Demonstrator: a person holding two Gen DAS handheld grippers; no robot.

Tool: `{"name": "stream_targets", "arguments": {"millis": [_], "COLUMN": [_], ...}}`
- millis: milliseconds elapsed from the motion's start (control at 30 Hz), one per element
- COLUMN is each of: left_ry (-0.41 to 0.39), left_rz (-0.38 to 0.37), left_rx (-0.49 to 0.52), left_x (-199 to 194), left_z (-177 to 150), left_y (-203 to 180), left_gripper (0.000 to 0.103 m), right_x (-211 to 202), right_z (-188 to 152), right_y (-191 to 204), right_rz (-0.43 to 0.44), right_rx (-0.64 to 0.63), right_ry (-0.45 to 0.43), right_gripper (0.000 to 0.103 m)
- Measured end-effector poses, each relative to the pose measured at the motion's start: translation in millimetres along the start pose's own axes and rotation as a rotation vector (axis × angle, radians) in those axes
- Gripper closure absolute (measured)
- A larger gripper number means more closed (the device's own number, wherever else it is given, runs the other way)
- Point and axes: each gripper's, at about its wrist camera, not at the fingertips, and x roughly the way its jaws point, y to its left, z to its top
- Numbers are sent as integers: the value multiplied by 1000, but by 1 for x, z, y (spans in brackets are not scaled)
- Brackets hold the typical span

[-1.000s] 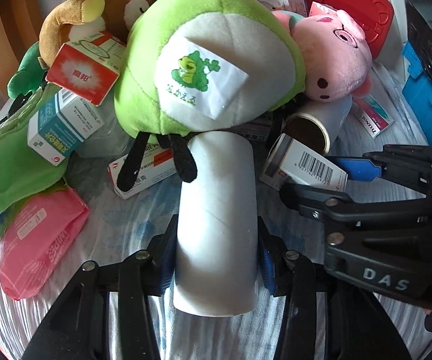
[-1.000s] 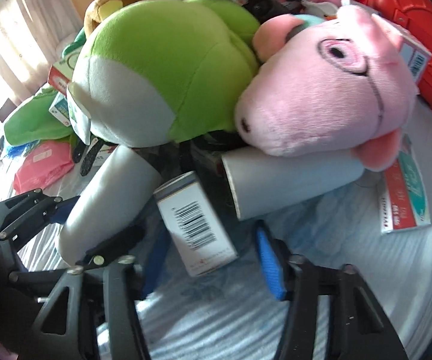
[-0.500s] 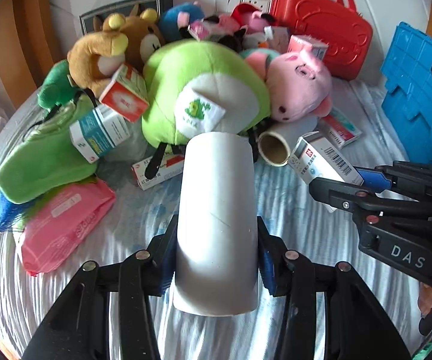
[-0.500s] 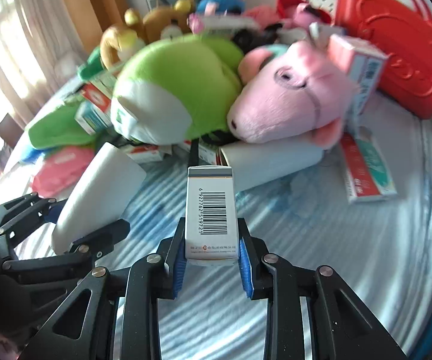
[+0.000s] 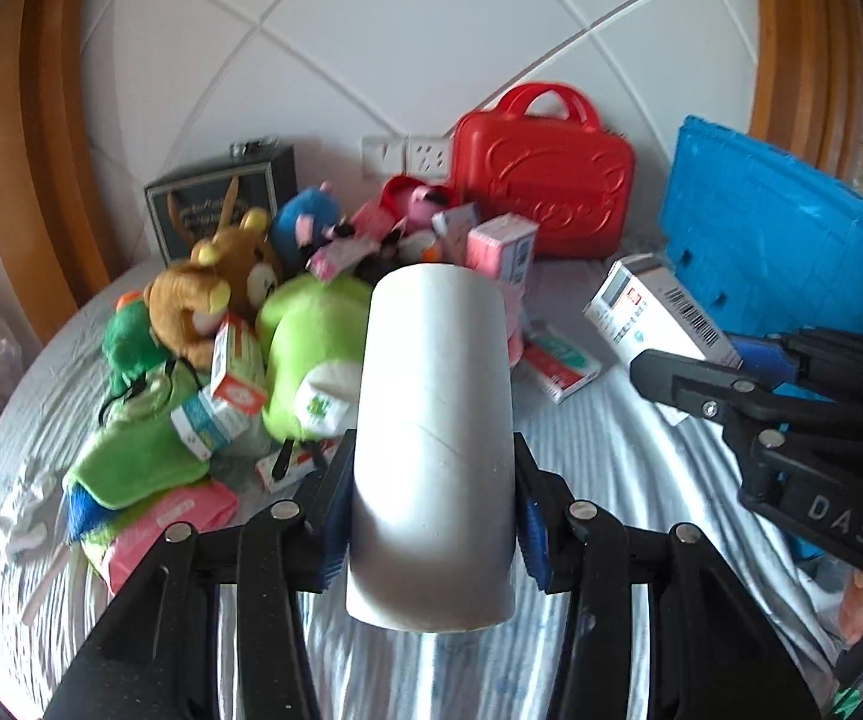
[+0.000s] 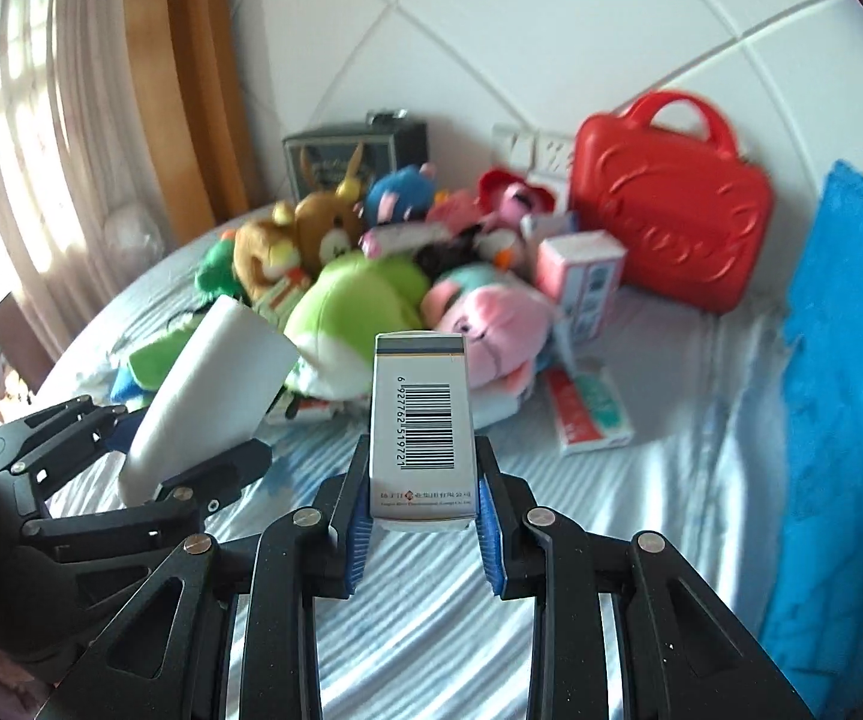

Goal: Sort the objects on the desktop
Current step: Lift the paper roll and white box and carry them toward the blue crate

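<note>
Jaws clamped on both sides. Left gripper (image 5: pixel 431 516) grips a white tube (image 5: pixel 434 438) low on its body, blue pads (image 5: pixel 532 534) on opposite sides, long axis running straight out ahead of the jaws. Right gripper (image 6: pixel 422 513) pinches a small barcode box (image 6: pixel 420 429) at its near end, box standing on past the jaws.

Both items look clear of the bed (image 5: pixel 611 480); each hand is carrying, neither one free.

Pile of plush toys and cartons lies ahead, toward the headboard: green plush (image 6: pixel 359 312), pink plush (image 6: pixel 491 330), red case (image 6: pixel 671 210) behind them. Blue crate (image 5: pixel 779 252) stands at the right, beside the right gripper, so the box hand is nearer it.

Likely step: carry to drop-off. Destination isn't marked. If it's the crate, box goes first and the tube has to cross over, with its far end leading.
</note>
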Motion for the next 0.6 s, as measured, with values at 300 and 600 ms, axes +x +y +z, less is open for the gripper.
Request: {"name": "stream_targets", "arguments": {"millis": [300,600], "left_ry": [-146,-258], "left_rz": [-69,-128], "left_rx": [74,148], "left_x": [-47,-84], "left_z": [33,64], "left_y": [-63,-142], "left_gripper": [58,58], "right_x": [-99,-186], "right_z": [10,4], "right_y": [-27,-64], "right_rz": [-159,-284], "right_rx": [19,25], "right_ry": [-177,-325], "right_gripper": [74,74]}}
